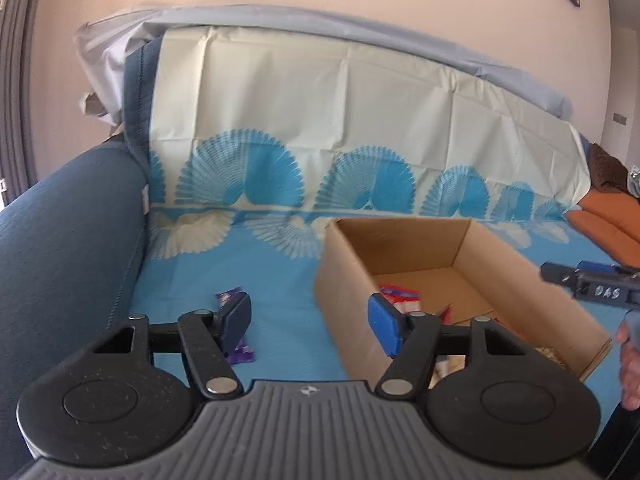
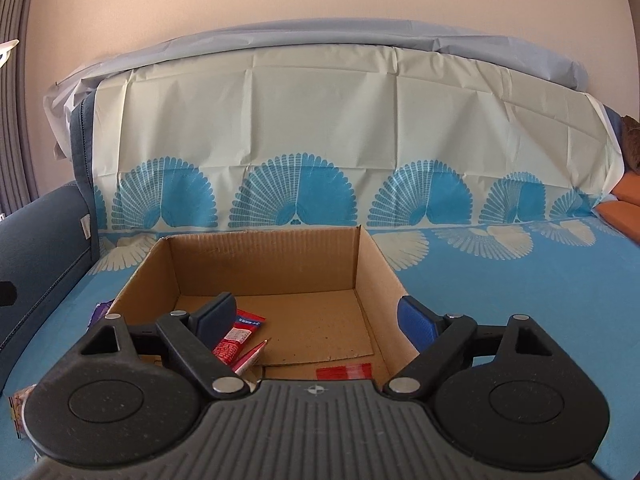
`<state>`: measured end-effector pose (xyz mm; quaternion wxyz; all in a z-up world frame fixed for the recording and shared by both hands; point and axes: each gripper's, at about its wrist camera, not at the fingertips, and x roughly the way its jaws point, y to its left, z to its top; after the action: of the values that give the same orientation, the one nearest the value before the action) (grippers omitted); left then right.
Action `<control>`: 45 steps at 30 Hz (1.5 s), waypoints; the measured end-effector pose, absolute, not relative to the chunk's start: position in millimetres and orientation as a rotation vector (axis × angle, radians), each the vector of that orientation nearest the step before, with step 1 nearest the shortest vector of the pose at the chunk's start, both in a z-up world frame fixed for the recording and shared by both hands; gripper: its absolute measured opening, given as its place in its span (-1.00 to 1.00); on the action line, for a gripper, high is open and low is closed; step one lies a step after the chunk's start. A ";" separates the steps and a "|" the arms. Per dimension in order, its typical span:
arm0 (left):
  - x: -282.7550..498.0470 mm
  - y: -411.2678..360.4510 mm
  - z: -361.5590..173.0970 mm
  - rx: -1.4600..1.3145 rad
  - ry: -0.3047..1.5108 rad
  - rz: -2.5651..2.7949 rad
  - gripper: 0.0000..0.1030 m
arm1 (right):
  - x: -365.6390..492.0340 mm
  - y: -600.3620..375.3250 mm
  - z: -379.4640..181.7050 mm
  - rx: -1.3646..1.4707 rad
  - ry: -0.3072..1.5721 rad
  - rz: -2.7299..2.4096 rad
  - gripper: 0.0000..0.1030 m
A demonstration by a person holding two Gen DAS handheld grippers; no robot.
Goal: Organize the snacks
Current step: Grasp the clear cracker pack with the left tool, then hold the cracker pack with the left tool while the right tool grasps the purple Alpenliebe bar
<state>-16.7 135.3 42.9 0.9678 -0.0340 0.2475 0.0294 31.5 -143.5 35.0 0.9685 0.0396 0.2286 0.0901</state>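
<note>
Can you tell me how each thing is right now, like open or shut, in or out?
Cardboard box: open on top, flaps gone or folded away, sitting on the blue cloth.
Red snack packets: lying inside the box.
Purple snack packet: outside the box, flat on the cloth.
Left gripper: fingers open, holding nothing.
Right gripper: fingers open, empty, over the box.

Sofa under a blue fan-print cover

On the sofa seat (image 2: 520,300) sits an open cardboard box (image 2: 264,248); a purple snack packet (image 1: 240,350) lies beside it on the cover.
</note>
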 end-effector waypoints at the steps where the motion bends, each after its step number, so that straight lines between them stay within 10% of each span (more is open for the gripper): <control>1: -19.2 148.5 35.6 -0.064 0.524 0.076 0.57 | 30.7 -140.5 34.9 0.077 0.462 0.190 0.68; 11: -55.4 207.0 -14.7 -0.294 0.602 0.162 0.99 | 22.8 -111.3 32.7 0.024 0.461 0.245 0.60; 22: -13.7 191.0 -50.9 -0.259 0.883 0.024 0.98 | 22.4 -84.5 32.2 0.023 0.482 0.276 0.60; 34: -2.3 188.4 -60.0 -0.226 0.943 0.064 -0.14 | 15.0 -47.7 33.6 0.042 0.498 0.336 0.60; 45: -23.3 224.8 -36.3 -0.397 0.787 0.200 -0.20 | 0.2 -15.5 39.2 0.012 0.455 0.402 0.40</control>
<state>-23.3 224.8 -36.3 0.8997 -0.1916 0.3800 0.0966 0.2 -15.5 39.2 0.9543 0.0061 0.2238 0.1977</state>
